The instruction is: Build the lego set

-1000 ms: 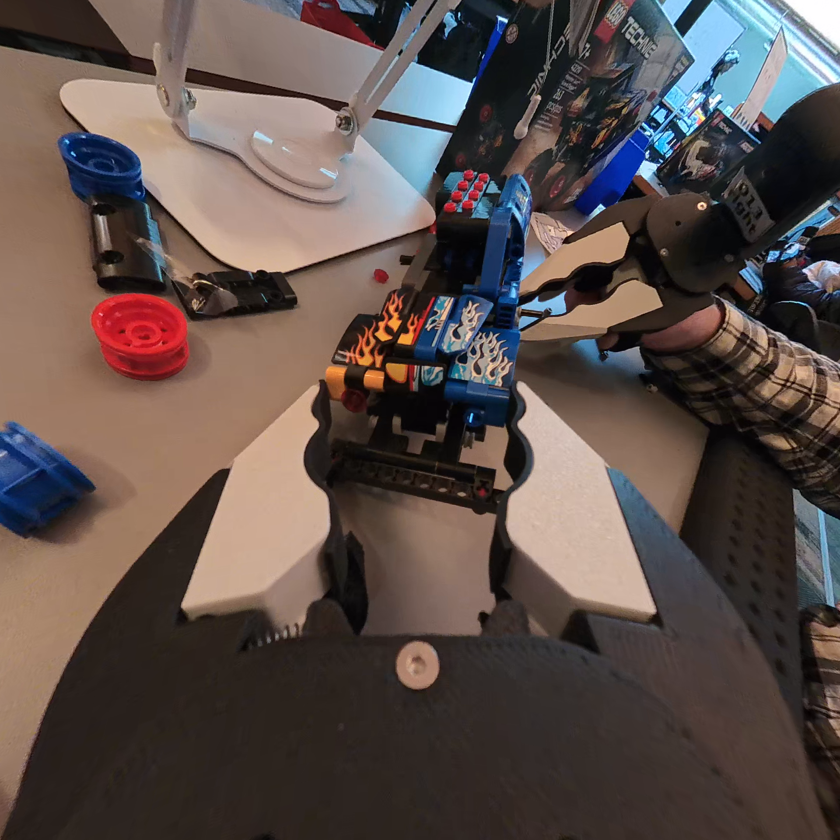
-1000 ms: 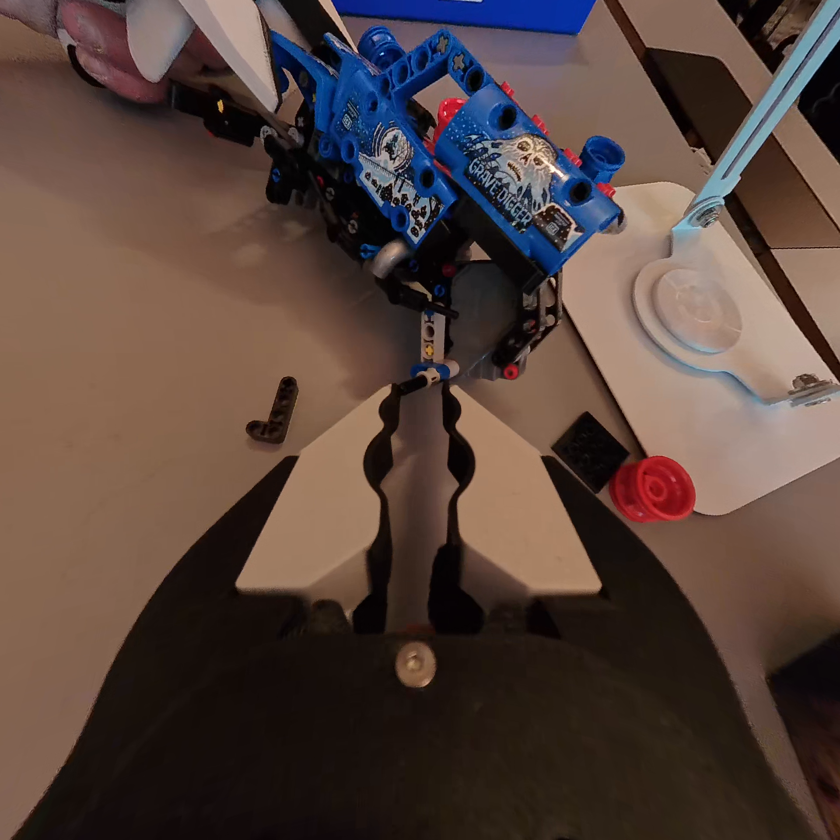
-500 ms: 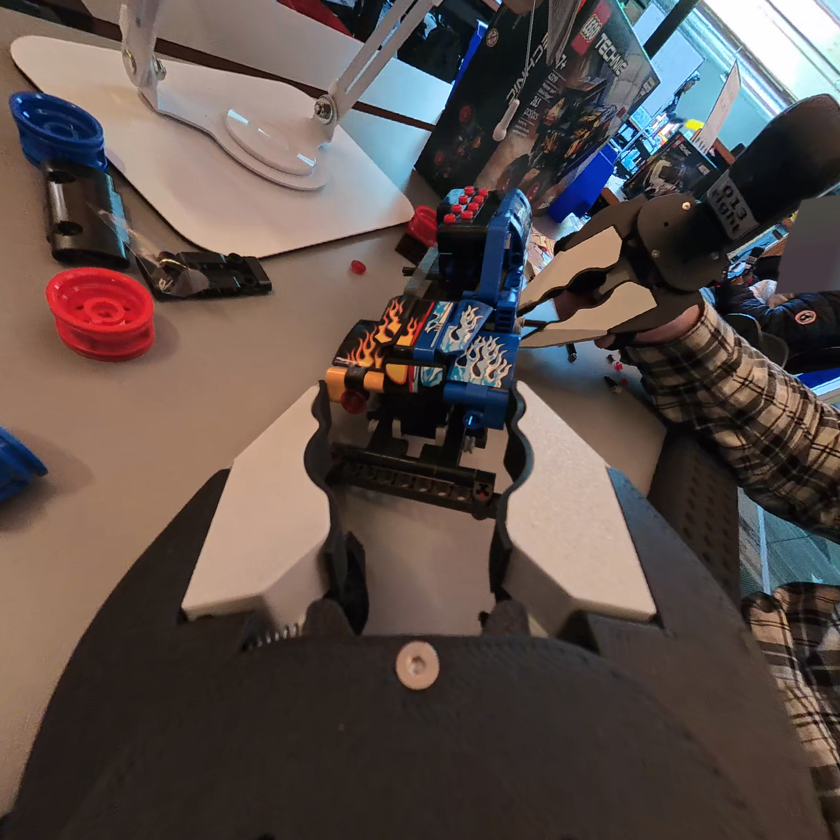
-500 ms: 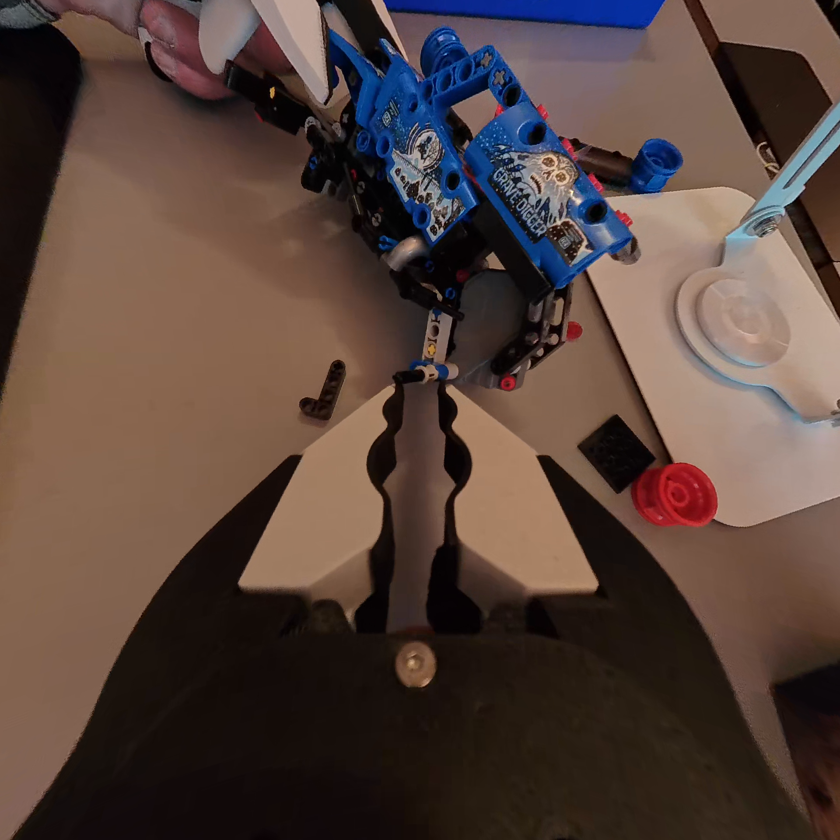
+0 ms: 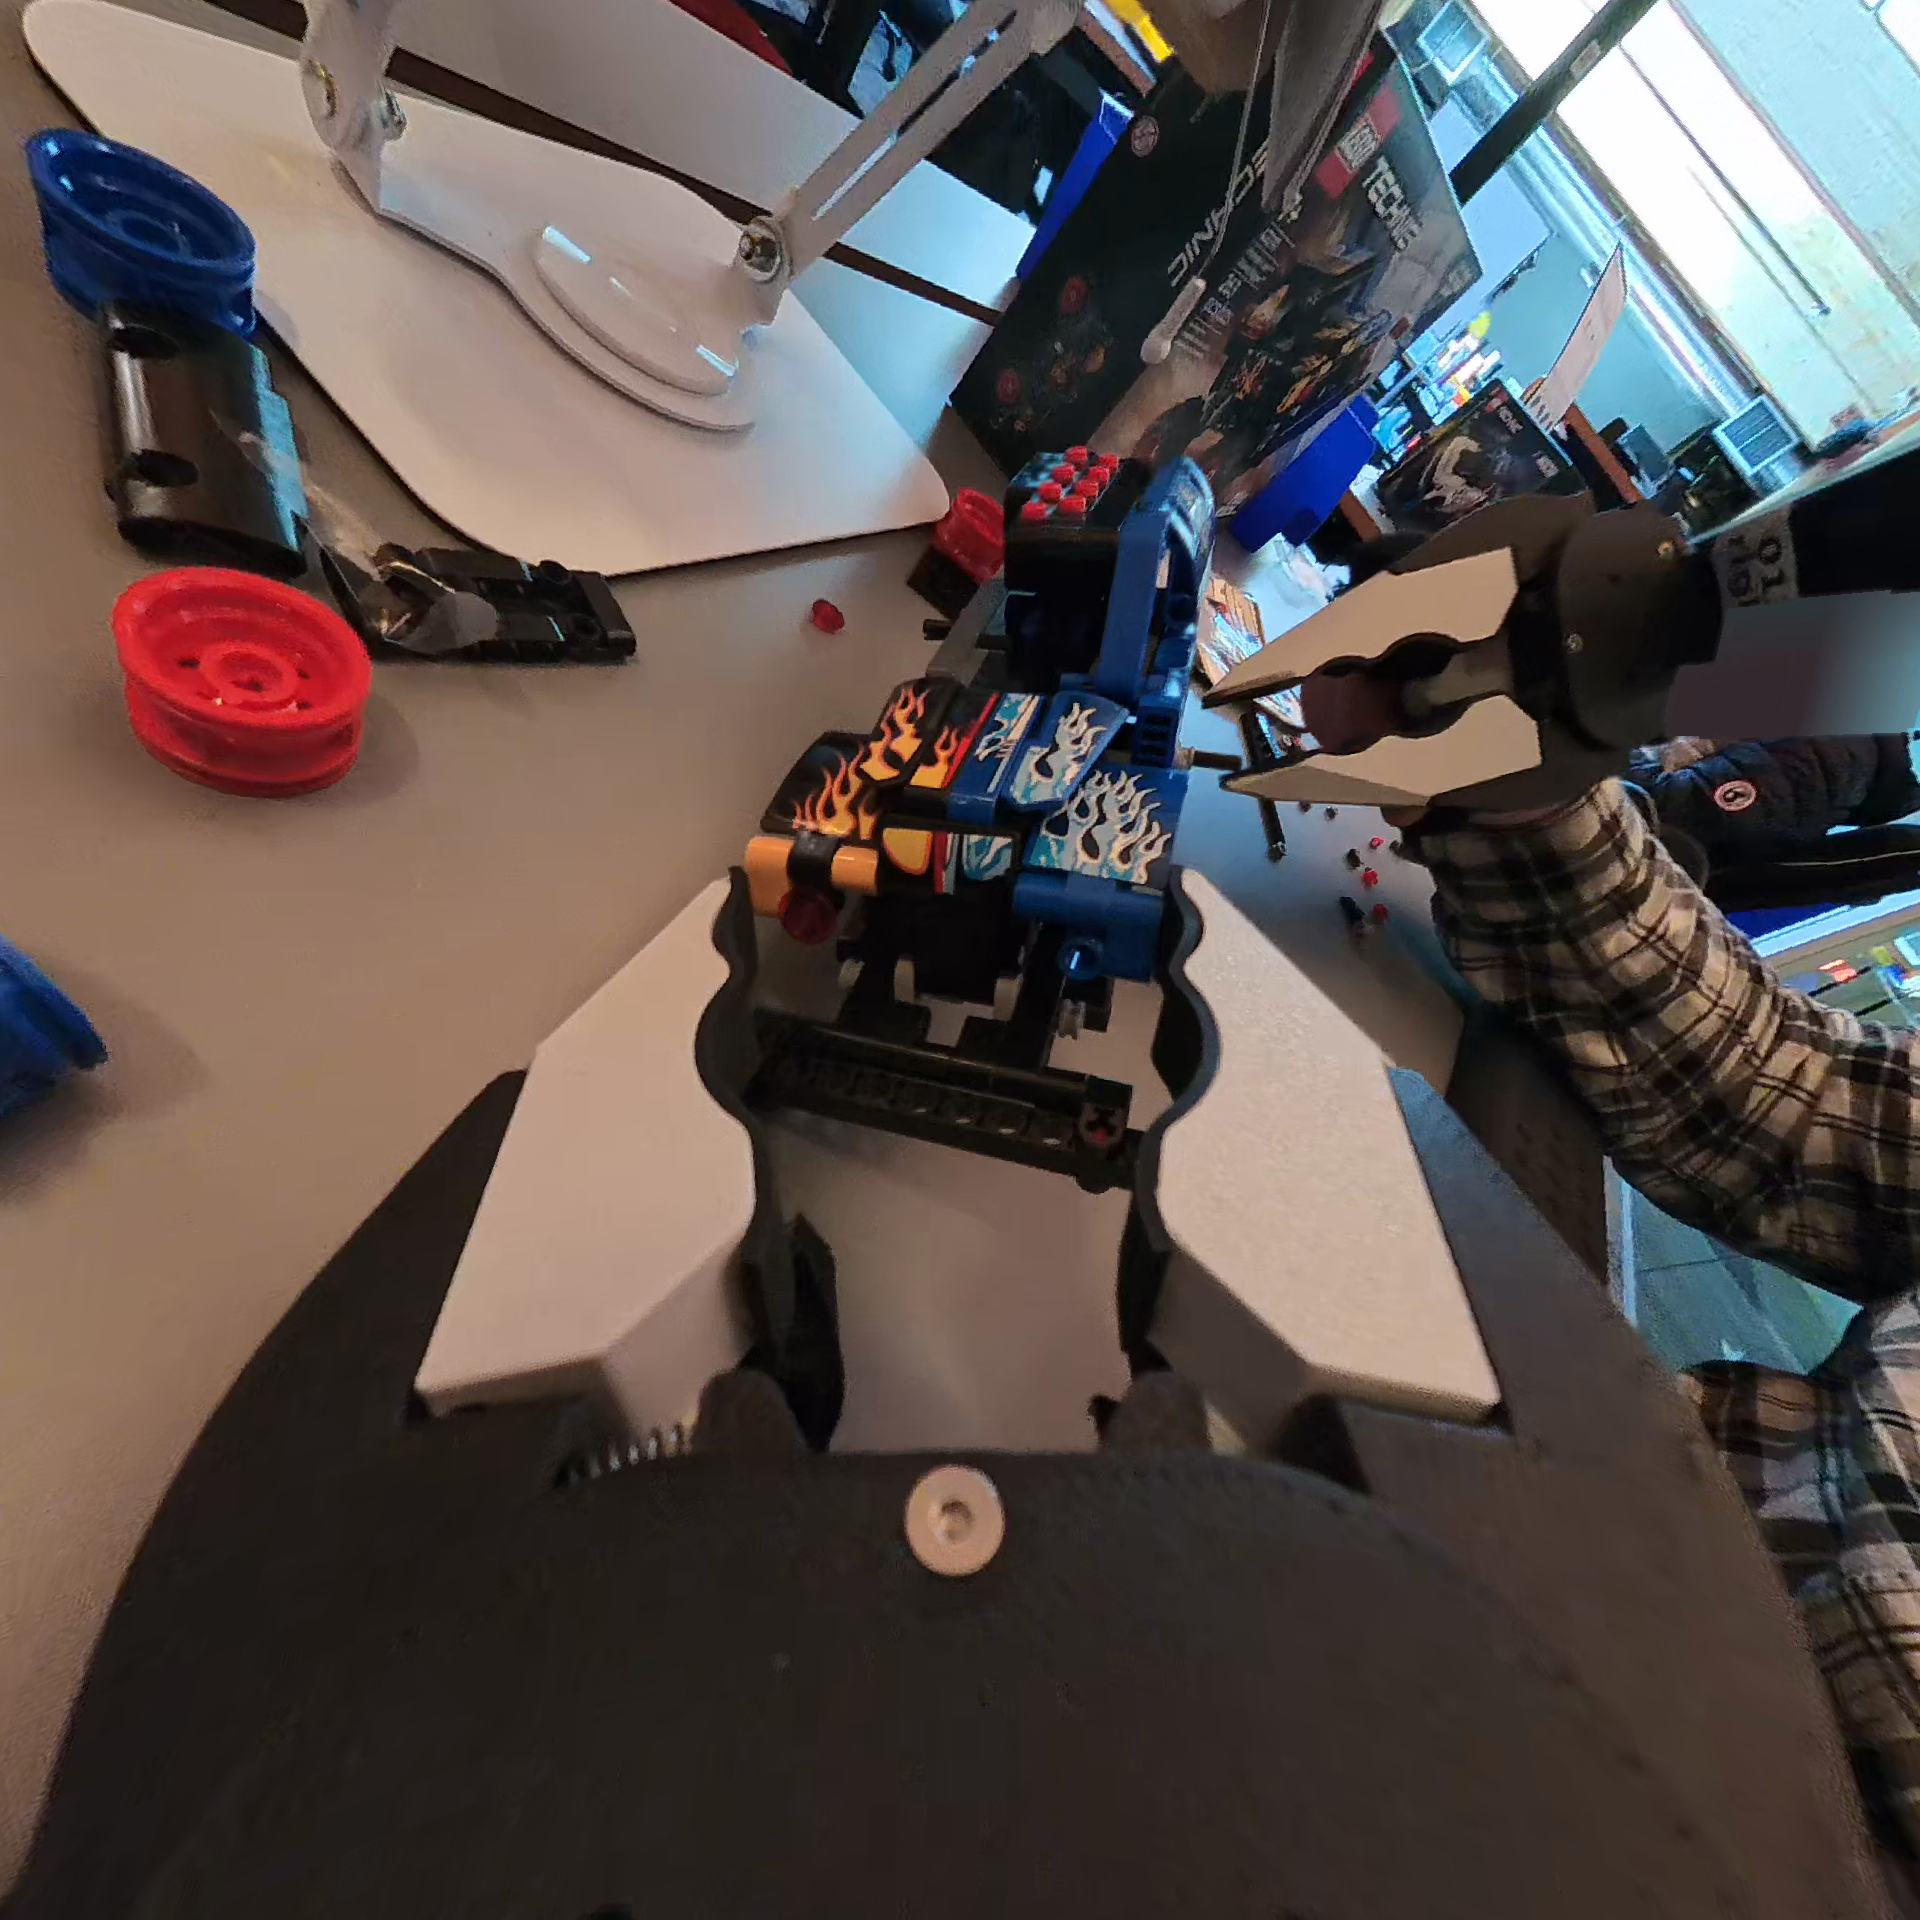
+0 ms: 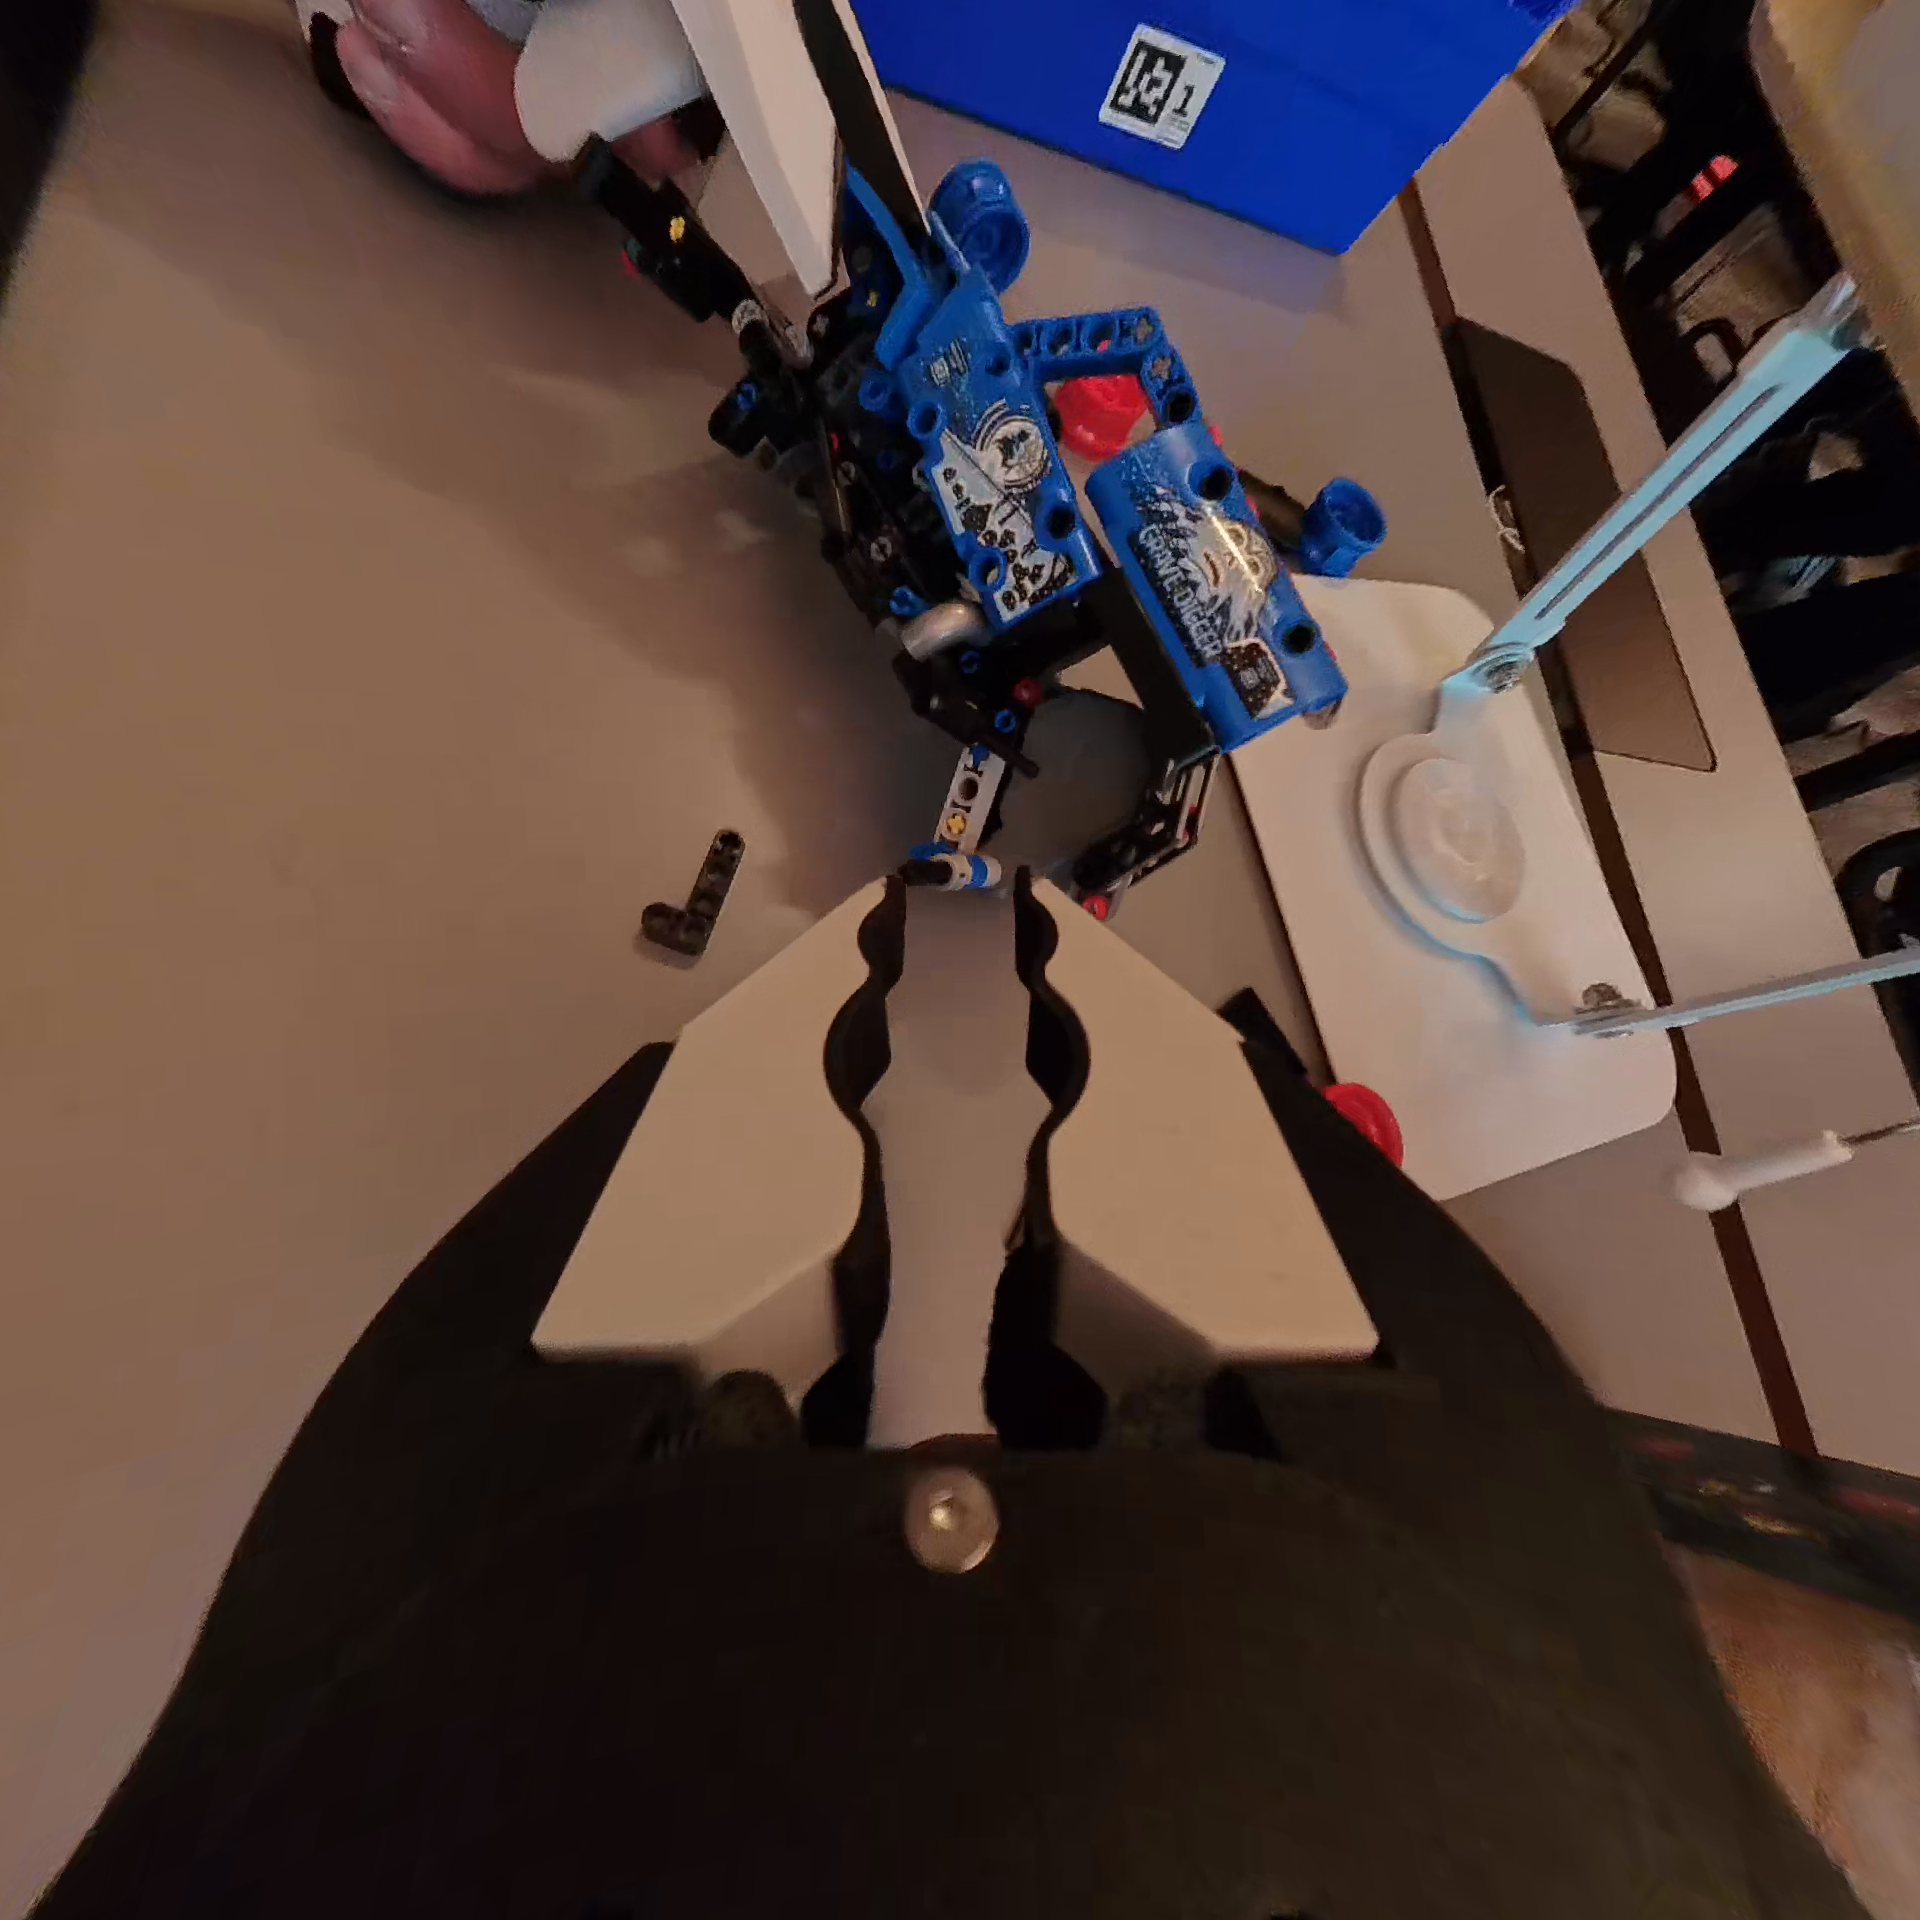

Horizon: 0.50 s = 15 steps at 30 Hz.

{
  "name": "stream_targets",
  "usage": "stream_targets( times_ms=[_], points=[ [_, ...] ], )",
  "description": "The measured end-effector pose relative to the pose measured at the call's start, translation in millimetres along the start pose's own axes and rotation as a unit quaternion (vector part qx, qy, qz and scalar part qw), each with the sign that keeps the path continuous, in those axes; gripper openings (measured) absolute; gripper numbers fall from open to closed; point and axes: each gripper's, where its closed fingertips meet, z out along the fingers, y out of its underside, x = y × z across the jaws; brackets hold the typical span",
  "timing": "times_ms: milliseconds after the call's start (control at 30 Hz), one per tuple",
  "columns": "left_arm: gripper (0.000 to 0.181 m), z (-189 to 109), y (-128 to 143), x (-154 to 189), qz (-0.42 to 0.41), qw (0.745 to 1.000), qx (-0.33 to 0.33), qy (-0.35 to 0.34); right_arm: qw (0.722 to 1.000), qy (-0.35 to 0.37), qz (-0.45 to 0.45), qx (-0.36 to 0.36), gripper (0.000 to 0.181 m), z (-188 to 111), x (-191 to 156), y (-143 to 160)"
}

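A blue and black Lego truck model (image 5: 987, 800) with flame stickers is clamped at its black chassis between the fingers of my left gripper (image 5: 956, 914), above the grey table. In the right wrist view the model (image 6: 997, 488) hangs tilted, with a white finger (image 6: 774, 177) of the left gripper at its far end. My right gripper (image 6: 954, 883) is closed to a narrow gap on a small blue and black pin (image 6: 951, 871) at the end of the model's grey link. It also shows in the left wrist view (image 5: 1221, 740), at the model's right side.
A white stand base (image 5: 540, 416) lies at the back. A red rim (image 5: 241, 675), a blue rim (image 5: 140, 223) and black panels (image 5: 197, 447) lie to the left. A Lego box (image 5: 1247, 281) and a blue bin (image 6: 1195, 94) stand behind. A black L-beam (image 6: 691, 894) lies loose.
Both grippers keep their hold. The model has swung with them, standing more upright in the right wrist view, and the blue bin has come into sight behind it.
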Motion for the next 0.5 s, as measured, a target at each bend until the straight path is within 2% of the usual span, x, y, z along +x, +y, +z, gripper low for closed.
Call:
stream_targets(
  times_ms=[200, 500],
  points=[
    [0.076, -3.0, -1.7, -2.7, -0.006, 1.000, 0.010, 0.000, 1.000, 0.016, -0.008, 0.020, 0.019, 4.7, 1.4, -5.3],
    [0.076, -3.1, -0.6, -1.8, 0.004, 1.000, 0.010, -0.003, 1.000, 0.004, -0.007, 0.027, 0.019, 10.1, -3.4, -4.6]
  ],
)
